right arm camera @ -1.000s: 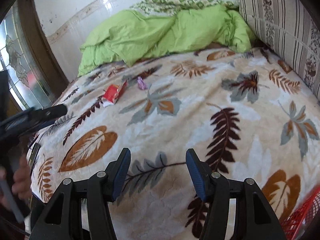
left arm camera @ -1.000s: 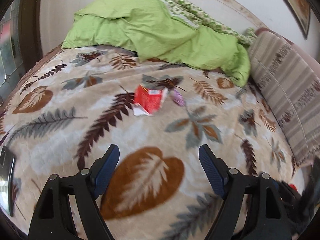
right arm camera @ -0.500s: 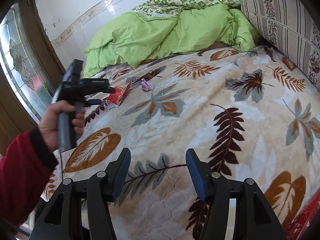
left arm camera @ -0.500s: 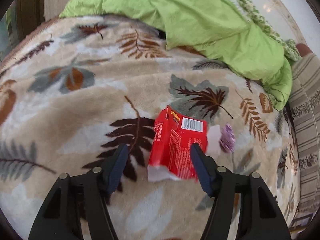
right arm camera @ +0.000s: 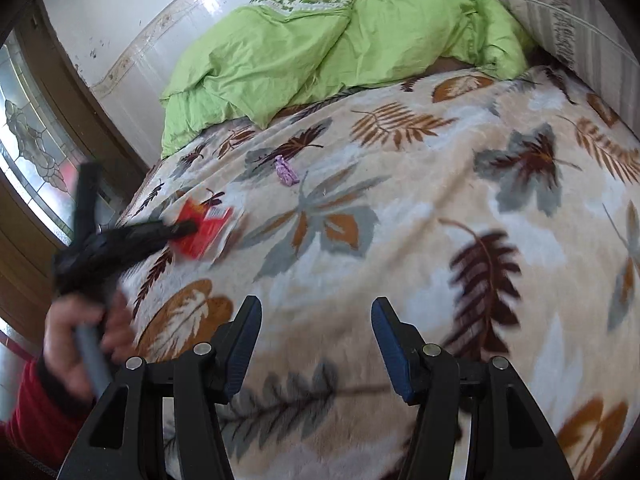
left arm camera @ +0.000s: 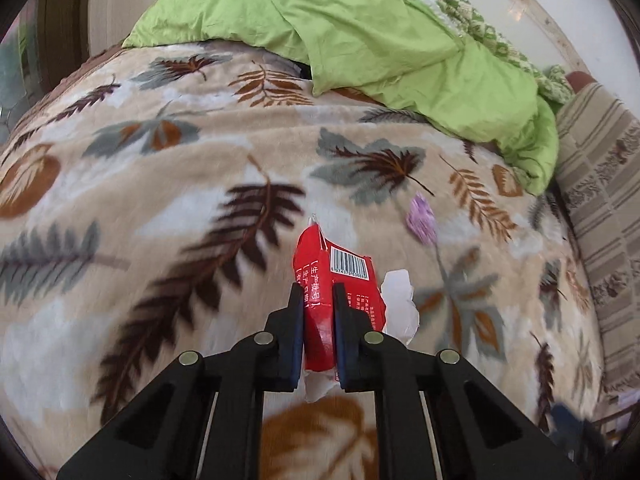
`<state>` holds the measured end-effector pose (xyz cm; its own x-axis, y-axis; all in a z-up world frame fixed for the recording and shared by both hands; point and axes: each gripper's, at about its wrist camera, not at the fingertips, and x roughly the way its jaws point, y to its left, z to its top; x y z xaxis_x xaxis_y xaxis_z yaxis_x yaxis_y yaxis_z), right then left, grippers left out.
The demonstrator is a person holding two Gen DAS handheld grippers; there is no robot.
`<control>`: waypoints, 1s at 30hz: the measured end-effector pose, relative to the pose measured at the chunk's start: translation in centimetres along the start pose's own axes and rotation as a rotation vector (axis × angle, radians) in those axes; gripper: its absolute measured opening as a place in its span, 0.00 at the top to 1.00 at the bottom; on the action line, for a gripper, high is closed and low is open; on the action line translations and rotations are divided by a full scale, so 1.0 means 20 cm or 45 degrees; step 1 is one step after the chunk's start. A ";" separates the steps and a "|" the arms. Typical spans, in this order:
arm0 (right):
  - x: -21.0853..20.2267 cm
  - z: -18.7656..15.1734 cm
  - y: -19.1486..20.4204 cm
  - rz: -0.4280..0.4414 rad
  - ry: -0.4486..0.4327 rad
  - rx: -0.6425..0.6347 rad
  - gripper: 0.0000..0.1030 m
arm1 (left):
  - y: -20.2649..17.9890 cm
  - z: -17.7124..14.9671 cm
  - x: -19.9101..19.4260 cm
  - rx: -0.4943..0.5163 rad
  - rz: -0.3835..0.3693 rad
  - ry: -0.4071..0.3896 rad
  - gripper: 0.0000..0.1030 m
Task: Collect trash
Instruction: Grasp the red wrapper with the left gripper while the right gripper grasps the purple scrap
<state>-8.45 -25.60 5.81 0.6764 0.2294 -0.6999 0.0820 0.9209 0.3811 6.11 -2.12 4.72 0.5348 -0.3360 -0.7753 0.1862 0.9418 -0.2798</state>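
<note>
A torn red wrapper with a barcode and a white inner side is pinched between the pads of my left gripper, which is shut on it over the leaf-patterned blanket. From the right wrist view, the same red wrapper sits at the tip of the left gripper, held by a hand with a red sleeve. A small purple wrapper lies on the blanket just right of it, also the purple wrapper. My right gripper hovers open over the near part of the blanket with nothing between its fingers.
A crumpled green duvet lies at the head of the bed against a white wall. A striped cushion stands along the right side. A stained-glass window in a wooden frame is to the left.
My left gripper moved in and down to the red wrapper and closed on it. The right gripper shifted a little over the blanket and stayed open.
</note>
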 end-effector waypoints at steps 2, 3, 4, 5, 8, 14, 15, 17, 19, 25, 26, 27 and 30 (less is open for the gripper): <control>0.07 0.11 0.02 -0.006 -0.022 -0.031 0.41 | 0.00 -0.11 -0.07 0.022 -0.004 0.014 0.88; 0.13 0.17 0.04 -0.002 -0.010 -0.056 0.41 | 0.00 -0.15 -0.09 0.032 0.022 0.012 0.88; 0.18 0.22 0.05 0.001 0.006 -0.073 0.41 | 0.00 -0.19 -0.10 0.035 0.042 0.009 0.88; 0.26 0.27 0.07 0.010 0.019 -0.086 0.41 | 0.01 -0.21 -0.10 0.030 0.049 0.009 0.87; 0.45 0.40 0.11 0.001 0.068 -0.118 0.44 | 0.01 -0.24 -0.06 0.036 0.066 0.005 0.83; 0.75 0.58 0.22 -0.032 0.099 -0.236 0.54 | 0.06 -0.25 -0.01 0.013 0.026 -0.004 0.80; 0.80 0.60 0.24 -0.044 0.104 -0.258 0.54 | 0.05 -0.25 -0.01 0.028 0.035 -0.011 0.80; 0.87 0.62 0.26 -0.065 0.123 -0.281 0.70 | 0.03 -0.26 0.00 0.063 0.058 -0.022 0.79; 0.94 0.61 0.27 -0.081 0.159 -0.289 0.77 | 0.01 -0.27 0.00 0.094 0.082 -0.033 0.77; 0.82 0.52 0.26 -0.088 0.084 -0.269 0.79 | 0.00 -0.26 0.02 0.114 0.060 -0.035 0.72; 0.78 0.49 0.26 -0.082 0.071 -0.270 0.79 | 0.00 -0.26 0.02 0.117 0.060 -0.038 0.72; 0.73 0.47 0.26 -0.081 0.059 -0.274 0.79 | 0.00 -0.26 0.02 0.128 0.068 -0.042 0.72; 0.56 0.37 0.23 -0.050 0.042 -0.239 0.79 | -0.02 -0.27 0.02 0.152 0.088 -0.050 0.71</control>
<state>4.99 -21.20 4.15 0.6509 0.1995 -0.7325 -0.0321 0.9712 0.2360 1.85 -2.70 1.44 0.5810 -0.2717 -0.7672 0.2432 0.9575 -0.1550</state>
